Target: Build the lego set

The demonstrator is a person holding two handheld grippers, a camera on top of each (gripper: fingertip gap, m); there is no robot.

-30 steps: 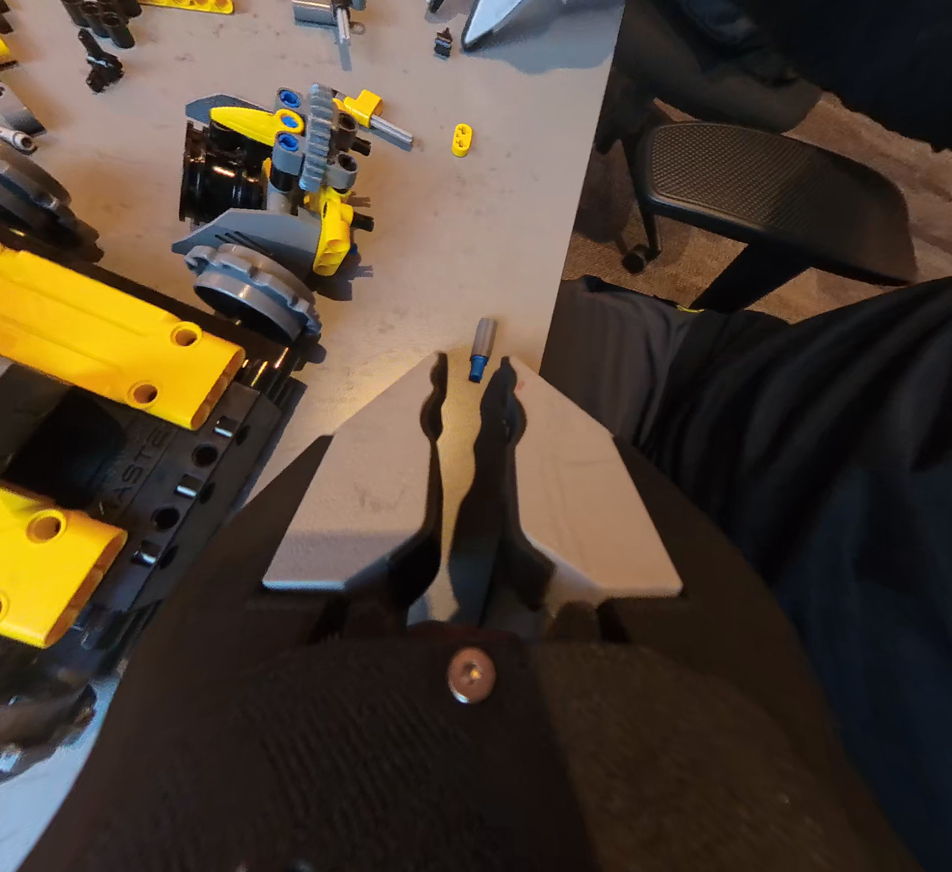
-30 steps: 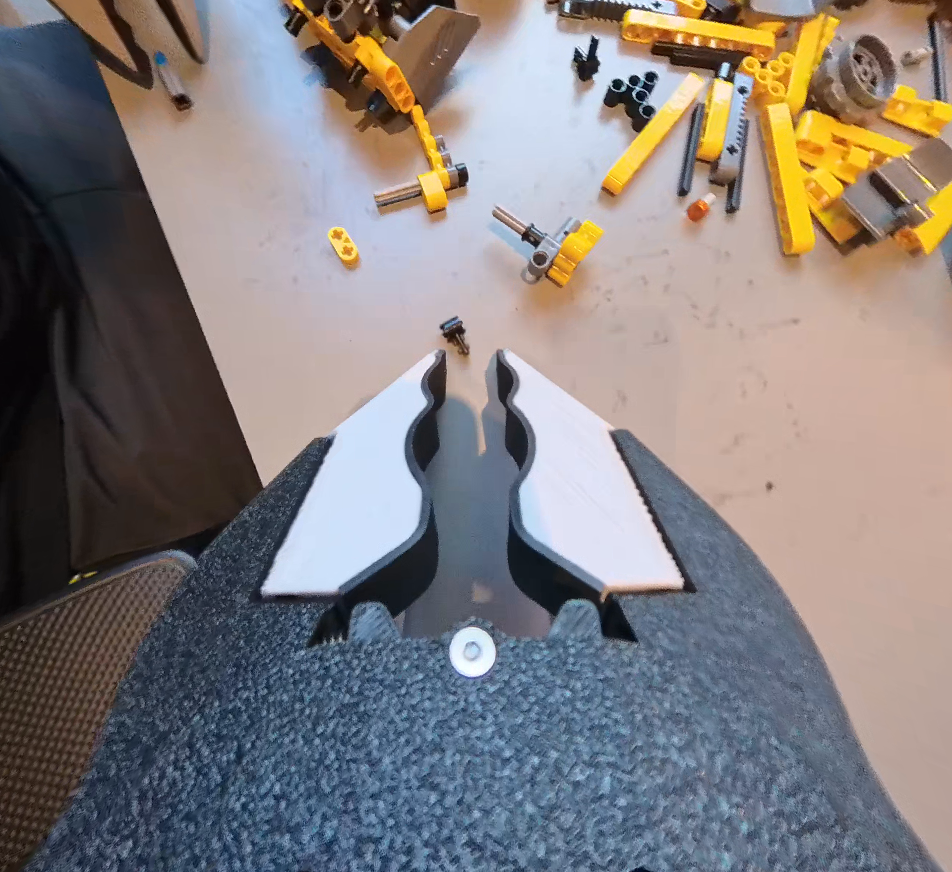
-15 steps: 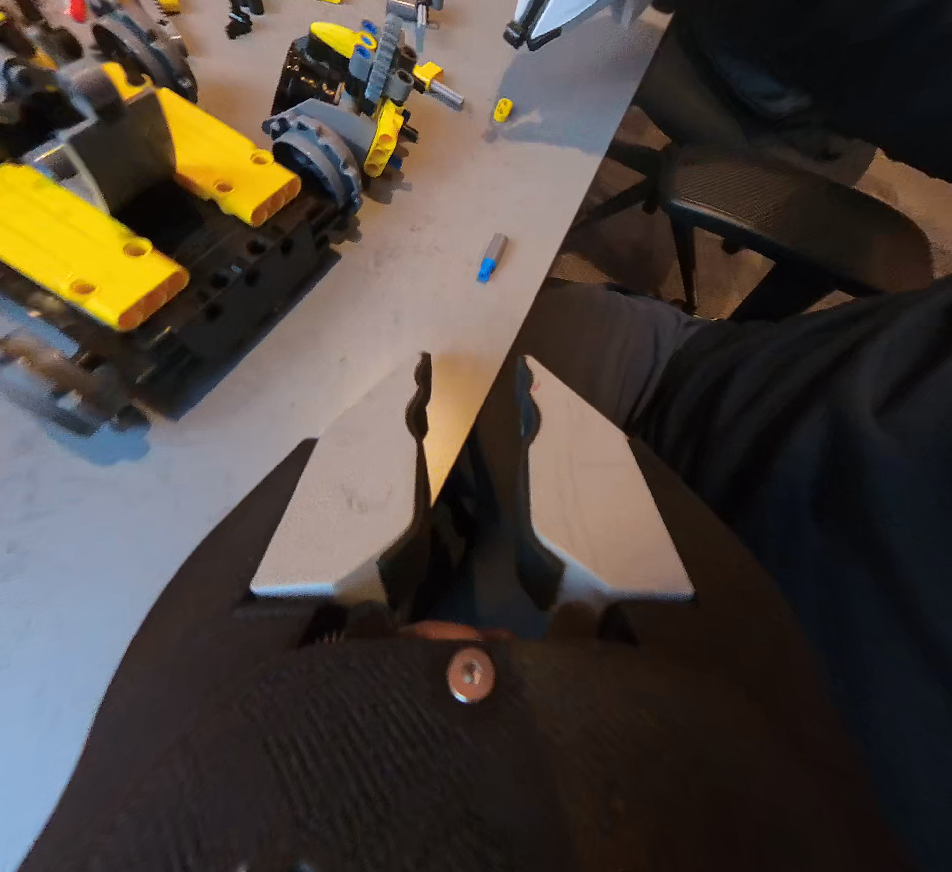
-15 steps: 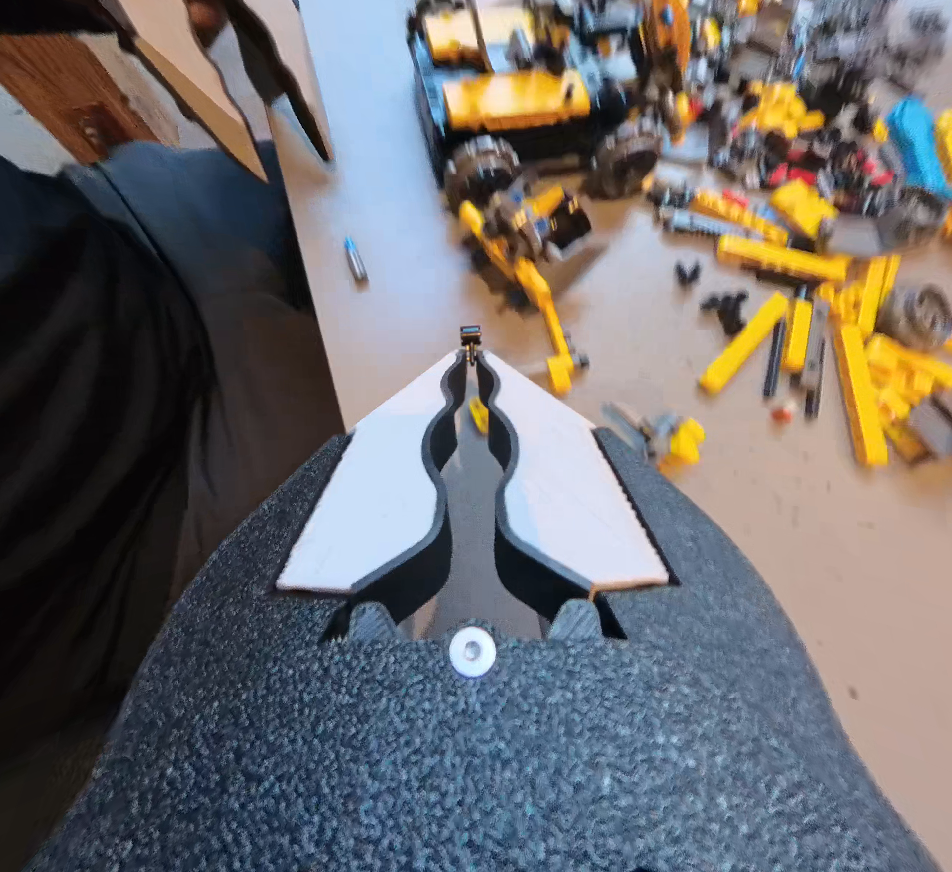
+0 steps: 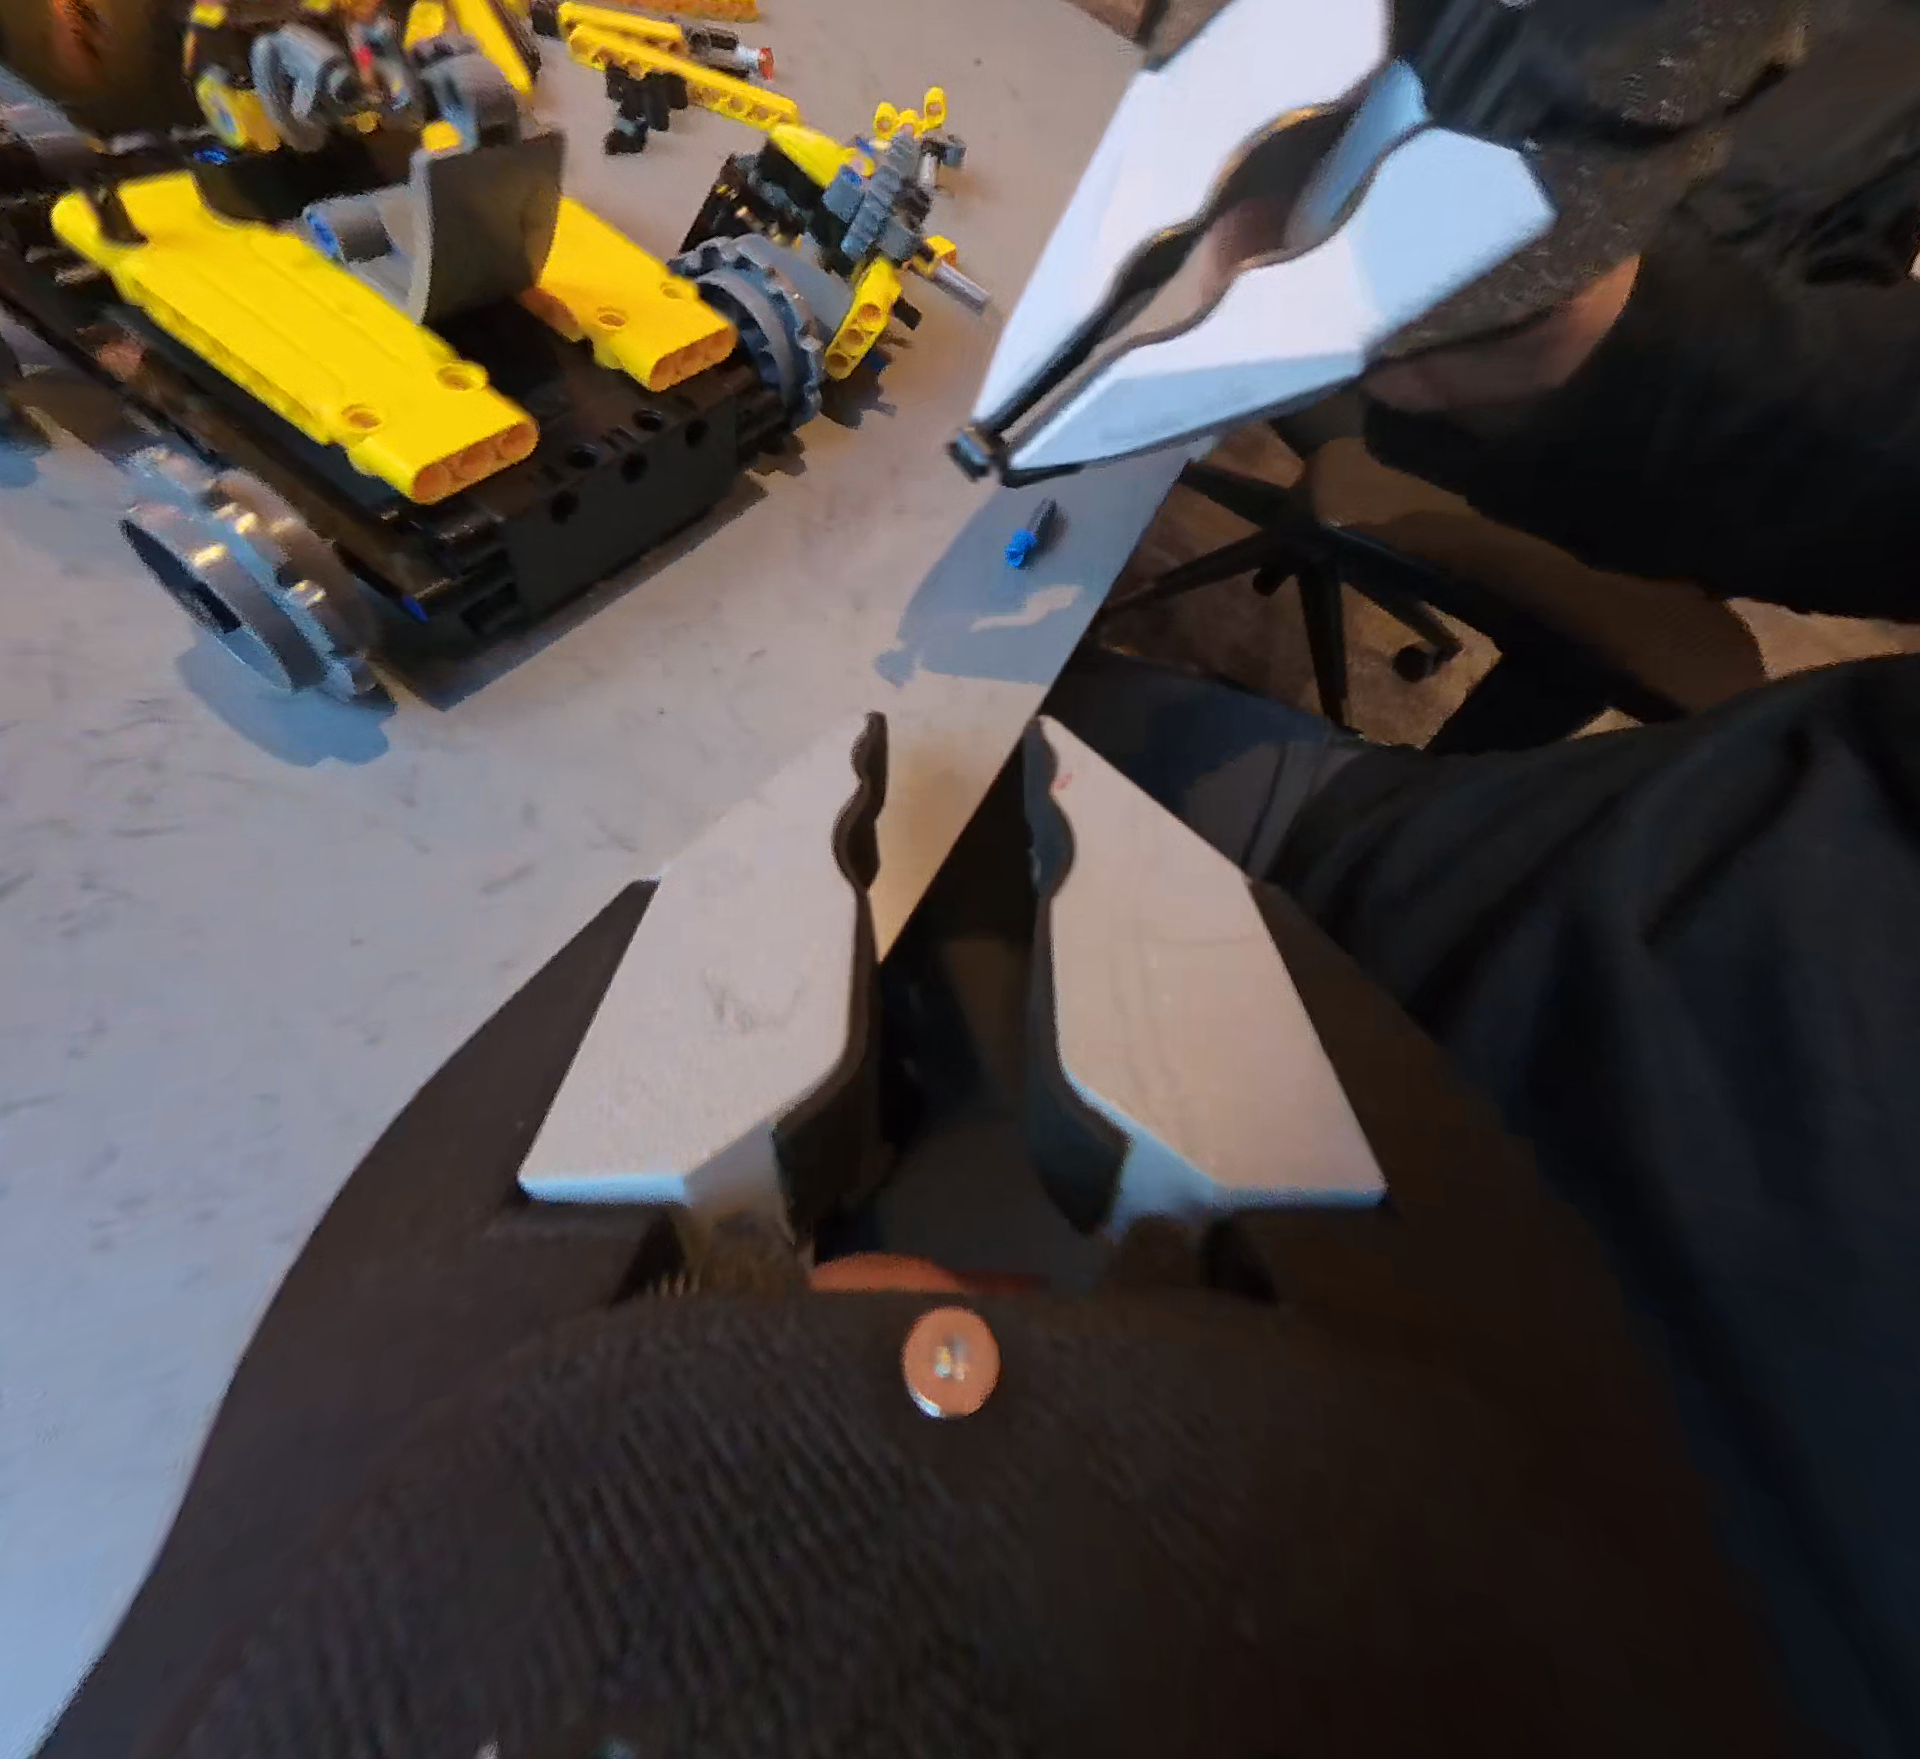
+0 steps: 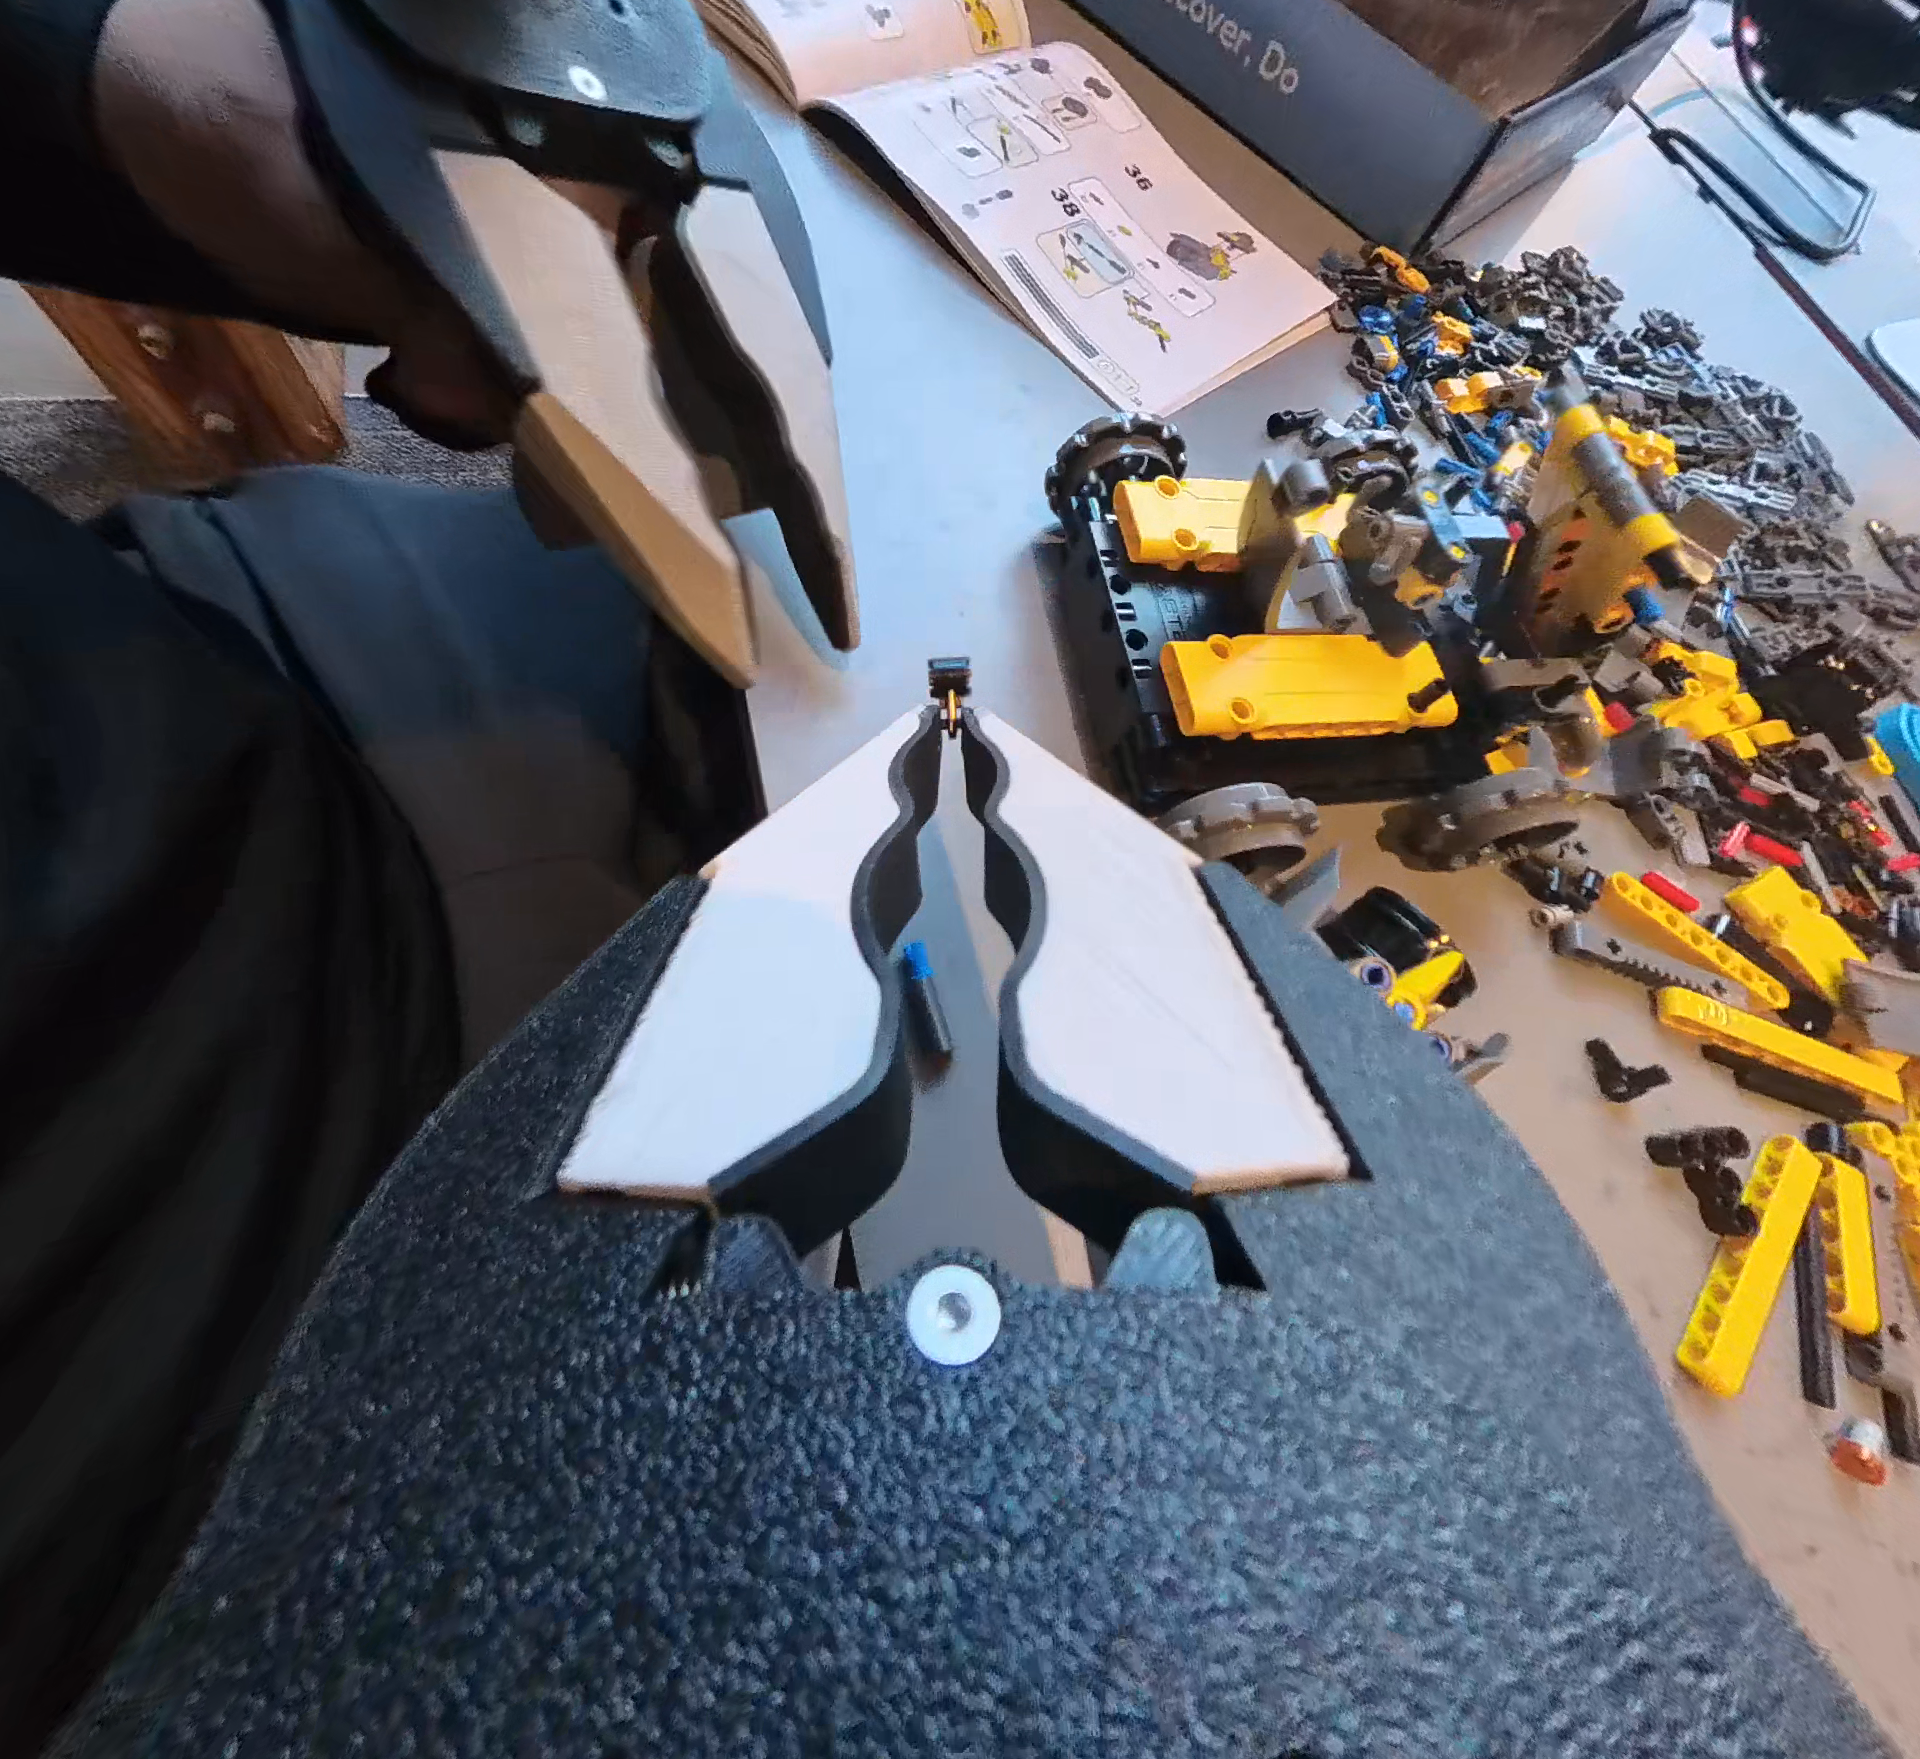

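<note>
My right gripper (image 6: pixel 948 720) is shut on a small black pin (image 6: pixel 948 676) and holds it in the air above the grey table (image 6: pixel 935 483). In the left wrist view the right gripper (image 5: pixel 985 454) hangs at the upper right with the black pin (image 5: pixel 971 452) at its tips. My left gripper (image 5: pixel 956 743) is open and empty, over the table's near edge. It shows at the upper left of the right wrist view (image 6: pixel 795 655), close to the black pin. A blue and grey pin (image 5: pixel 1032 533) lies on the table between the two grippers; it also shows between my right fingers (image 6: pixel 925 997).
A yellow and black vehicle model (image 5: pixel 416 379) (image 6: pixel 1299 649) stands on the table beside a smaller gear assembly (image 5: pixel 842 244). Loose yellow beams (image 6: pixel 1766 1242), a parts pile (image 6: pixel 1662 421), an open booklet (image 6: pixel 1039 182) and a dark box (image 6: pixel 1299 47) lie beyond. An office chair (image 5: pixel 1320 608) stands below the edge. The left gripper's tips are roughly 5 cm from the right gripper's.
My right gripper shut on the black pin and lifted it off the table toward the left gripper. My left gripper drew back from the blue and grey pin and opened wider.
</note>
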